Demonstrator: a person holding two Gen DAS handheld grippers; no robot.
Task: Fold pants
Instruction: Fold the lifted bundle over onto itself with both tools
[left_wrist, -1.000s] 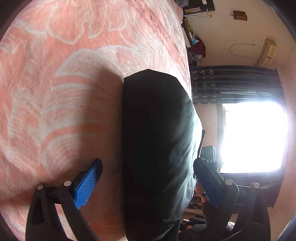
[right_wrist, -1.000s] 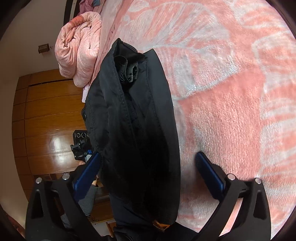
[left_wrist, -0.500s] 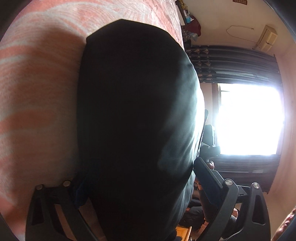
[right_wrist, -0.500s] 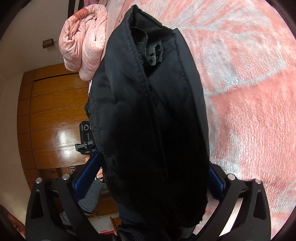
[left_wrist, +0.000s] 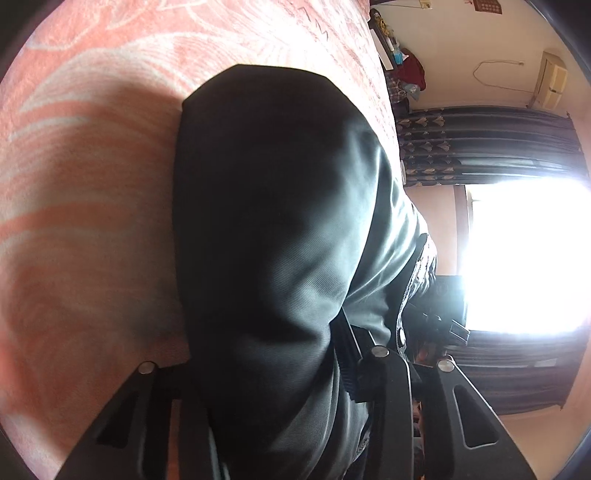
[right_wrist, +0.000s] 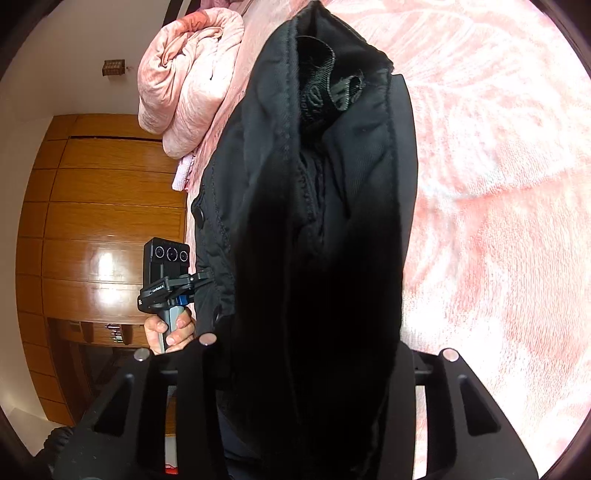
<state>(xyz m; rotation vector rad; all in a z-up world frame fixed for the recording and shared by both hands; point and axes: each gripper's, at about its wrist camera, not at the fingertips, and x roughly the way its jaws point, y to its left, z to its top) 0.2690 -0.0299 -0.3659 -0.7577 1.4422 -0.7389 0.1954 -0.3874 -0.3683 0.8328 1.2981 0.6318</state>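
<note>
1. Now the black pants (left_wrist: 280, 236) fill both views, a folded bundle lying on the pink bedspread (left_wrist: 92, 192) at its edge, where a second ago they sat further off.
2. The left gripper (left_wrist: 266, 373) has closed in; its jaws look clamped on the near end of the cloth.
3. The right gripper (right_wrist: 306, 369) has likewise pinched the waistband end; its blue pads, visible before, are now buried in fabric.
4. Both ends gripped, so I'd guess a lift or another fold comes next.
</note>
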